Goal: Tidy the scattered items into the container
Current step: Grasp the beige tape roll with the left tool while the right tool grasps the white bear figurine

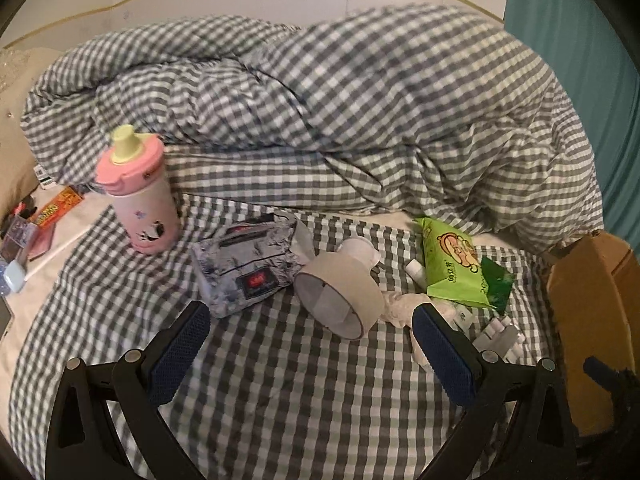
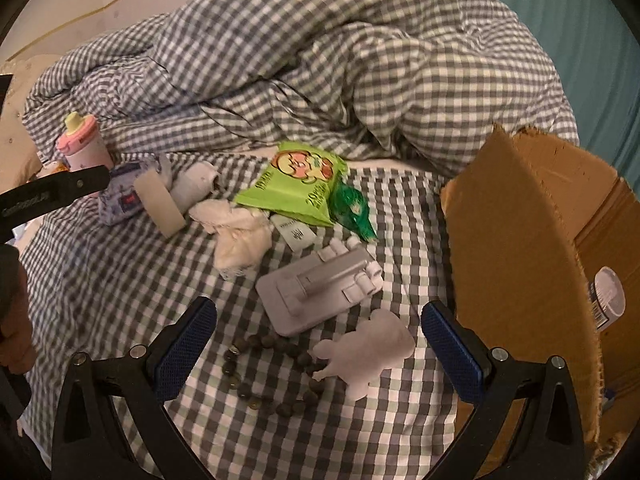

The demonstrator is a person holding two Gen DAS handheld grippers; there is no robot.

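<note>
Scattered items lie on a checked bedsheet. In the left wrist view my open, empty left gripper hovers just short of a roll of tape, with a tissue pack and a pink bottle to the left. In the right wrist view my open, empty right gripper hovers above a dark bead bracelet, a white flat figure and a grey holder. The cardboard box stands at the right, with a white-capped bottle inside.
A green snack bag, a crumpled white cloth and a small white tube lie mid-bed. A heaped checked duvet fills the back. Small boxes and a white stick lie at the left edge. A teal curtain hangs at right.
</note>
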